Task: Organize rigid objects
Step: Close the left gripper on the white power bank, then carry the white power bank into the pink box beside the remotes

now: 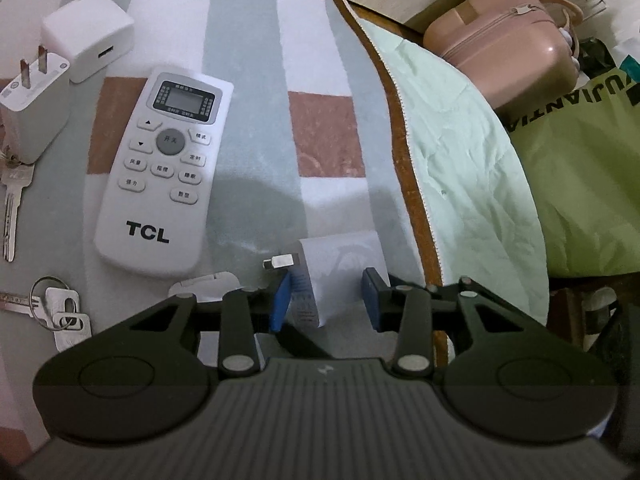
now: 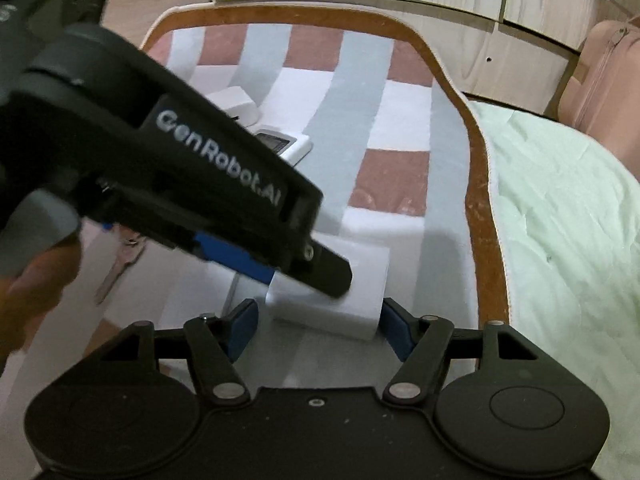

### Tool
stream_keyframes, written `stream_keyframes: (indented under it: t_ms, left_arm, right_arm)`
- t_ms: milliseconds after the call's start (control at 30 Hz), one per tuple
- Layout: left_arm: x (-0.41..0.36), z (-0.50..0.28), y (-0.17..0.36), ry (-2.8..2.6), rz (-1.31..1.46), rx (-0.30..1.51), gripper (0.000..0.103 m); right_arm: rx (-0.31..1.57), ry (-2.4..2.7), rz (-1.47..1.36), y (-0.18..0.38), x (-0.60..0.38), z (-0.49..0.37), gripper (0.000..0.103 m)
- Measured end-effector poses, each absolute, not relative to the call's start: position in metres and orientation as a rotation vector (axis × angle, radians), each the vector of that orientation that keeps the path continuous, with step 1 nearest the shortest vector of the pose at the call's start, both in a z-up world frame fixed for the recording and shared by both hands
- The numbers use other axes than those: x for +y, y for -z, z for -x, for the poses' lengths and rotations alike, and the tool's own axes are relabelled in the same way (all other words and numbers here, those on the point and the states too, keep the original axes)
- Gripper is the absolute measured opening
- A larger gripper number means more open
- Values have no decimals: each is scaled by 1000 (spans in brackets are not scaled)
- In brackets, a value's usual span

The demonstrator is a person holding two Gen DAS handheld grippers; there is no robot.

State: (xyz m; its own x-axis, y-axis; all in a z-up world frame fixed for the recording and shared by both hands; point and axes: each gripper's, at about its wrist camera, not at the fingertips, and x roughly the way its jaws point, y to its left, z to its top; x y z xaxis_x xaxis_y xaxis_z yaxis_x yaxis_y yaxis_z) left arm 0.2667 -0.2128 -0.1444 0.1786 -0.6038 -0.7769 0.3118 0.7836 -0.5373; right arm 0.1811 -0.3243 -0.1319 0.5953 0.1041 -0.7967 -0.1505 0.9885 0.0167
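A white charger block (image 1: 340, 268) with a metal prong rests on the checked mat (image 1: 256, 80), between the blue pads of my left gripper (image 1: 326, 300). Both pads lie against its sides, so the left gripper is shut on it. In the right wrist view the same charger (image 2: 340, 304) sits between the wide-set pads of my right gripper (image 2: 318, 328). That gripper is open, with a small gap at its left pad. The left gripper (image 2: 280, 268) reaches in from the upper left and covers the charger's top. A white TCL remote (image 1: 160, 168) lies to the left.
Two more white chargers (image 1: 88, 36) (image 1: 32, 116), a loose key (image 1: 12, 208) and a key ring (image 1: 60, 316) lie along the mat's left side. Right of the mat's brown edge (image 1: 400, 140) are a pale green quilt (image 1: 460, 160), a pink case (image 1: 500, 40) and a green bag (image 1: 580, 200).
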Motion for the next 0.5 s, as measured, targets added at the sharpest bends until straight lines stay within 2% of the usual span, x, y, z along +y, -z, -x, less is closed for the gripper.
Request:
stream_keyframes:
  t_ms: [33,100,400,500]
  left_arm:
    - [-213,-265,143,658,273,1226,37]
    - [-214,-259,138,643,240,1220,37]
    - [-194,-226,78,650,181,1142,38]
    - [-183,-218,58,645,186,1124,37]
  right_arm:
    - [914,-134,69,132,-322,-182,65]
    - [926,-116,101,128,-316,-184,62]
    - [915,-94,65,76,-294,-162,63]
    - [896,-106,40,53,-286,-152,66]
